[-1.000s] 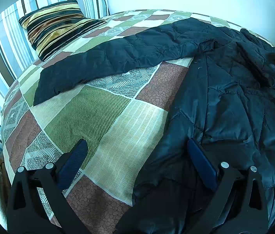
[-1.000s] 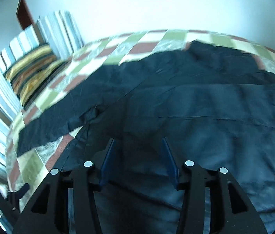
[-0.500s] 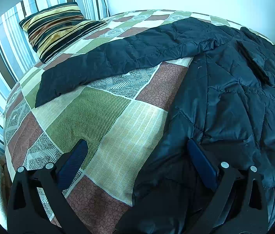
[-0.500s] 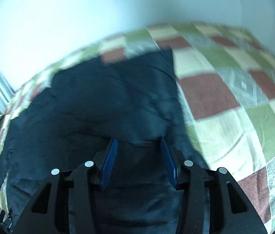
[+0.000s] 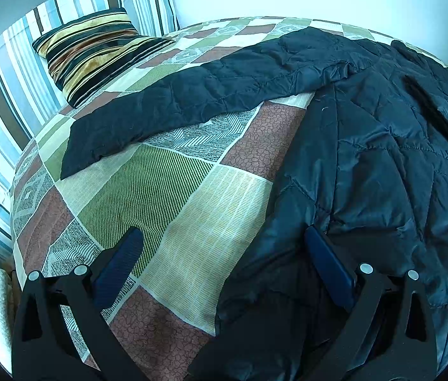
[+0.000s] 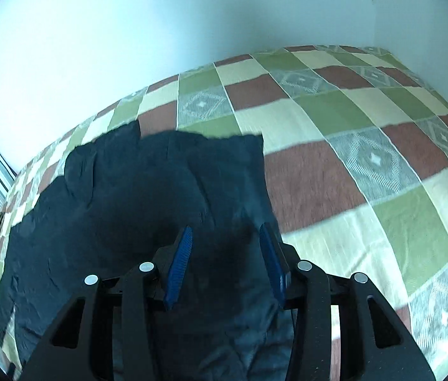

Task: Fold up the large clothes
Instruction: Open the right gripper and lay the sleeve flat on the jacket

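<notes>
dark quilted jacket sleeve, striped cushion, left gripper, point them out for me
dark quilted jacket sleeve (image 5: 167,108), left wrist view, mid-sleeve.
striped cushion (image 5: 97,54), left wrist view, its centre.
left gripper (image 5: 224,247), left wrist view, midway between fingertips.

Walls: plain white (image 6: 160,47), meeting at a corner on the right in the right wrist view.
Bed: covered by a patchwork bedspread (image 5: 192,222) of green, cream and brown squares.
Pillows: a dark gold-striped cushion (image 5: 97,50) leaning on blue-and-brown striped pillows (image 5: 11,73).
Light: bright, even, bluish.
</notes>
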`<state>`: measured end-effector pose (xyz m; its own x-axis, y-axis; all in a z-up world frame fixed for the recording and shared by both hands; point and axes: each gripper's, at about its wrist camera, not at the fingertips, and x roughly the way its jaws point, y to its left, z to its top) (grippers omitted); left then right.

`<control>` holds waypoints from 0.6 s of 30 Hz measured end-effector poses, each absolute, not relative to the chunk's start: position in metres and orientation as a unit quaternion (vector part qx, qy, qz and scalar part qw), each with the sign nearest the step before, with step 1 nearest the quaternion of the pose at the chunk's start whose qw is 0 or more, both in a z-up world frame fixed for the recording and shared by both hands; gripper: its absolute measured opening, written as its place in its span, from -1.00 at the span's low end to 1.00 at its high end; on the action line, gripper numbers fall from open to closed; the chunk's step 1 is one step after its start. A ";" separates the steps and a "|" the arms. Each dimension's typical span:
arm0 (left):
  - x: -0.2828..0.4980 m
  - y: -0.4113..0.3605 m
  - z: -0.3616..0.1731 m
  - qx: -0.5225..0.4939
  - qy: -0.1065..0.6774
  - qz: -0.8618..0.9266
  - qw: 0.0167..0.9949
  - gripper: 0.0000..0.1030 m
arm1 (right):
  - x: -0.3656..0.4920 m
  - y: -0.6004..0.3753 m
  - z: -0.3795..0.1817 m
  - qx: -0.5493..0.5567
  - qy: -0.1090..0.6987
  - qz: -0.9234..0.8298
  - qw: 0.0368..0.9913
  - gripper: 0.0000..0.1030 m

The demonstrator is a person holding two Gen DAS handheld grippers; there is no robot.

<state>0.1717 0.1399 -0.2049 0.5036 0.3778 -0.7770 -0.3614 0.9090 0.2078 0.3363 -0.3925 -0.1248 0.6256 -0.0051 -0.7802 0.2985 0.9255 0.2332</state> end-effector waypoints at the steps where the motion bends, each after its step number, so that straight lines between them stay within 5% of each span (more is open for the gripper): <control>1: 0.172 0.140 -0.205 0.009 0.450 0.213 0.867 0.96 | 0.347 -0.393 -0.125 0.171 0.422 -0.085 0.886 -0.14; 10: 0.171 0.139 -0.205 0.011 0.450 0.213 0.867 0.96 | 0.402 -0.401 -0.183 0.175 0.486 -0.097 0.851 -0.11; 18: 0.171 0.139 -0.206 0.009 0.450 0.213 0.867 0.96 | 0.365 -0.388 -0.142 0.156 0.452 -0.101 0.872 -0.10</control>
<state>0.1712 0.1387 -0.2059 0.5044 0.3763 -0.7772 -0.3609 0.9095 0.2061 0.3652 -0.3885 -0.1419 0.5702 -0.0349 -0.8208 0.3169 0.9311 0.1806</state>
